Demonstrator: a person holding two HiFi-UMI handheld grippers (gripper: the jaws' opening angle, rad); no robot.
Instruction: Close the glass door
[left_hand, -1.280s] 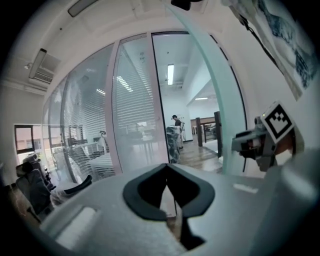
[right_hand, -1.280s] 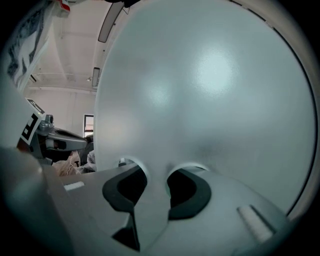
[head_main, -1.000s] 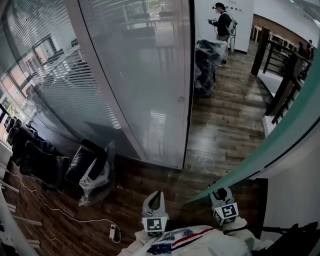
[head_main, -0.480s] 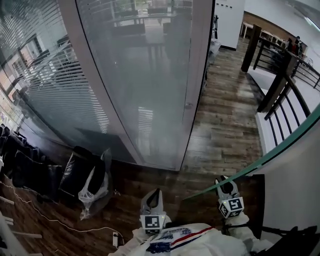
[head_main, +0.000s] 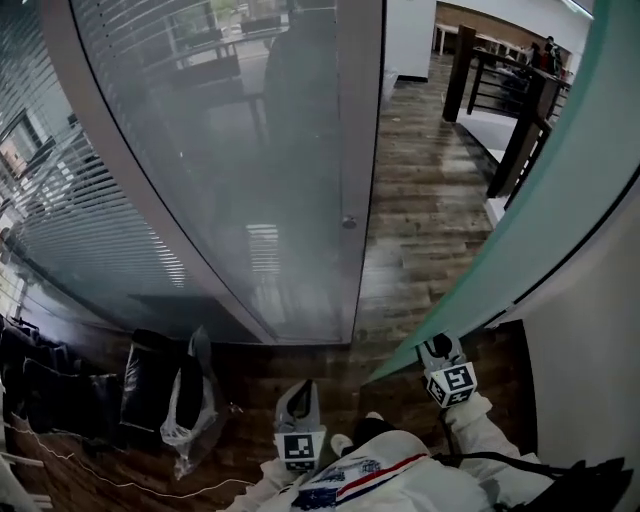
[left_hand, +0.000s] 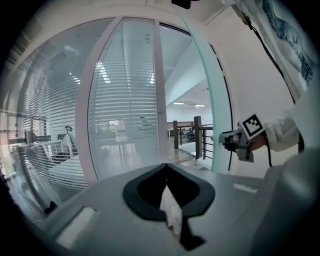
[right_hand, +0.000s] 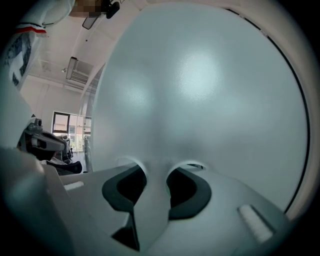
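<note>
The glass door (head_main: 545, 195) is a frosted, green-tinted pane that slants from the lower middle to the upper right of the head view. My right gripper (head_main: 436, 348) is shut on its free edge near the bottom; in the right gripper view the pane (right_hand: 210, 90) fills the picture and runs down between the jaws (right_hand: 152, 170). The left gripper (head_main: 301, 392) hangs low in front of my body, shut and holding nothing (left_hand: 166, 167), apart from the door. The grey door frame post (head_main: 357, 150) of the fixed glass wall stands ahead, with floor showing between it and the door's edge.
A fixed glass wall with blinds (head_main: 200, 180) curves off to the left. Black bags (head_main: 150, 385) and a white plastic bag (head_main: 190, 405) lie at its foot. A dark wooden railing (head_main: 520, 130) stands at the far right, and a white wall (head_main: 600, 390) is close on my right.
The door has swung along with the right gripper and now stands steeper and larger in the head view. Both grippers shifted sideways. The person at the far end is out of sight.
</note>
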